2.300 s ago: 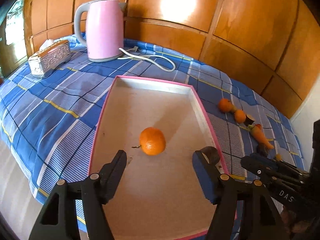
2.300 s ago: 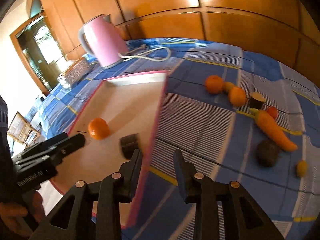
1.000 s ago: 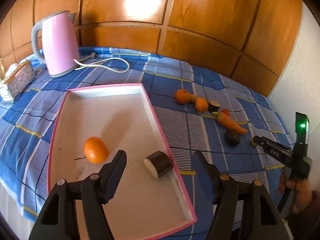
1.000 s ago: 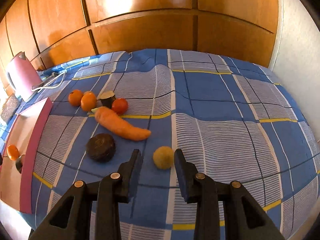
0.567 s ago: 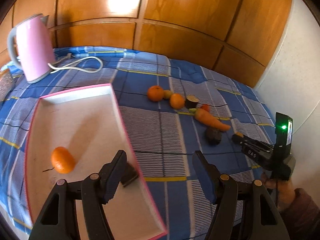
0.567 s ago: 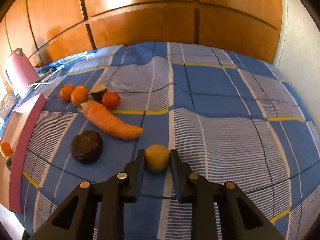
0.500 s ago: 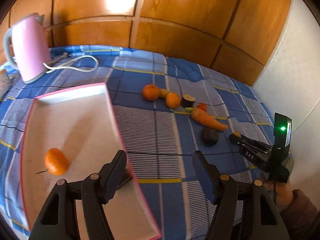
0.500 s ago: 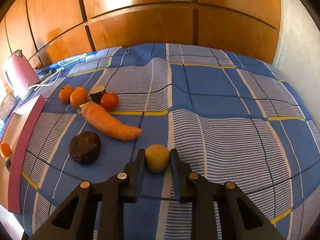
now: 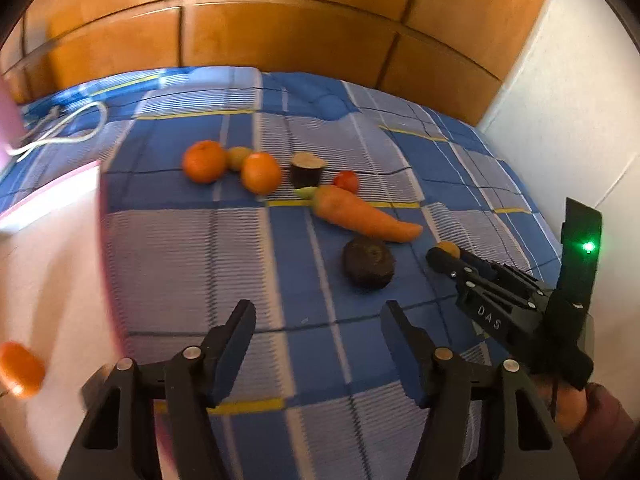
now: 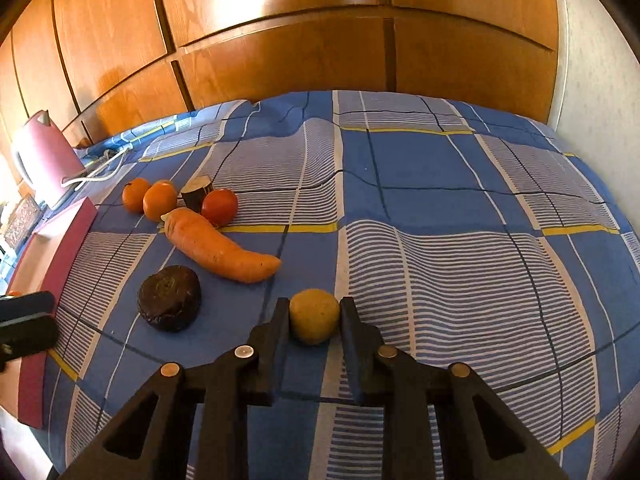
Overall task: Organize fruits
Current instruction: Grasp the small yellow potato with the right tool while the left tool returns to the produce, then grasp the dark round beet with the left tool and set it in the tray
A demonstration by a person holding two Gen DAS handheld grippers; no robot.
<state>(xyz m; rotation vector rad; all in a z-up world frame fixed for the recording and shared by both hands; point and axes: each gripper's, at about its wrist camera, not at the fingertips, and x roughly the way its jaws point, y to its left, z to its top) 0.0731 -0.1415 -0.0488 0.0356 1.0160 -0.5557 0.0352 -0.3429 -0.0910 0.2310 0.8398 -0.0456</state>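
My right gripper (image 10: 314, 312) is shut on a small yellow fruit (image 10: 314, 322) that rests on the blue checked cloth; the same grip (image 9: 448, 256) shows at the right of the left wrist view. My left gripper (image 9: 318, 320) hovers over bare cloth, its jaws closing with nothing between them. Just beyond it lie a dark round fruit (image 9: 368, 262) and a carrot (image 9: 364, 218). Farther back sit two oranges (image 9: 204, 160) (image 9: 261, 172), a cut dark piece (image 9: 306, 168) and a tomato (image 9: 346, 181). The pink-rimmed tray (image 9: 48, 280) at left holds one orange (image 9: 20, 368).
A pink kettle (image 10: 42, 160) with a white cord (image 9: 60, 136) stands at the far left. Wooden panels back the cloth, and a white wall (image 9: 560, 100) closes the right side. A hand in a dark sleeve (image 9: 576, 404) holds the right gripper.
My left gripper swung right, from over the tray to over the cloth near the dark round fruit. My right gripper's jaws closed onto the yellow fruit and stayed there.
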